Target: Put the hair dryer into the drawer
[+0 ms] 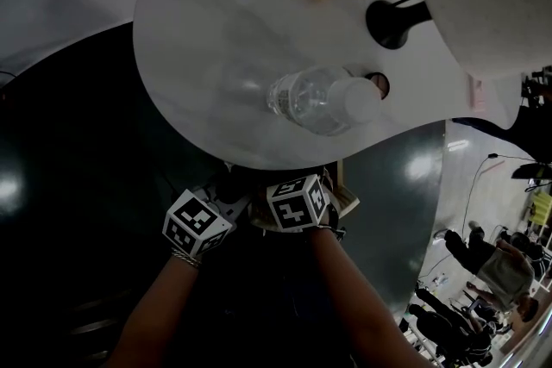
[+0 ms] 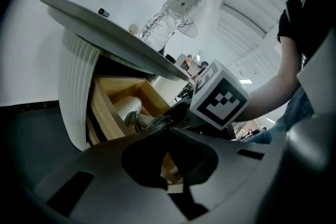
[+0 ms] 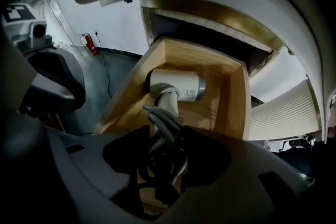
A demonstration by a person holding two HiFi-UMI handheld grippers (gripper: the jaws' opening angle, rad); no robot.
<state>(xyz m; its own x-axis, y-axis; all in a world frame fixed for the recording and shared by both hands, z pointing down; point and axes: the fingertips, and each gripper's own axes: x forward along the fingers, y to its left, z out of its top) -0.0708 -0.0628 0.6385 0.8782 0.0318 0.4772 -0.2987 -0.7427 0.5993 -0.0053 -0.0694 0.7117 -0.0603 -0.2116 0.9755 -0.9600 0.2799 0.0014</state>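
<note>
The right tongs (image 3: pixel 165 159) point down into the drawer (image 3: pixel 233 107). They hold the hair dryer (image 3: pixel 176 86) by the end of its handle, where the grey cord (image 3: pixel 161 124) is bunched up. Their jaws stand wide, because that bundle is fat. The left tongs (image 2: pixel 169 159) are at the drawer's front edge. Their jaws are close together with a thin strip of the drawer's wood between them, and they look to pinch it, maybe to keep the drawer from sliding. The drawer is pulled out and open. The white head of the hair dryer is inside the drawer, between its wooden walls, toward the back. I cannot tell if it lies on the drawer's bottom or hangs just over it. So I think the big part is nearly done. What is left is to set the hair dryer down, let go, lift the right tongs out of the drawer, and maybe push the drawer shut. Over the drawer is the white table top (image 1: pixel 216 30), and a clear bottle (image 1: pixel 315 99) stands on it.
</note>
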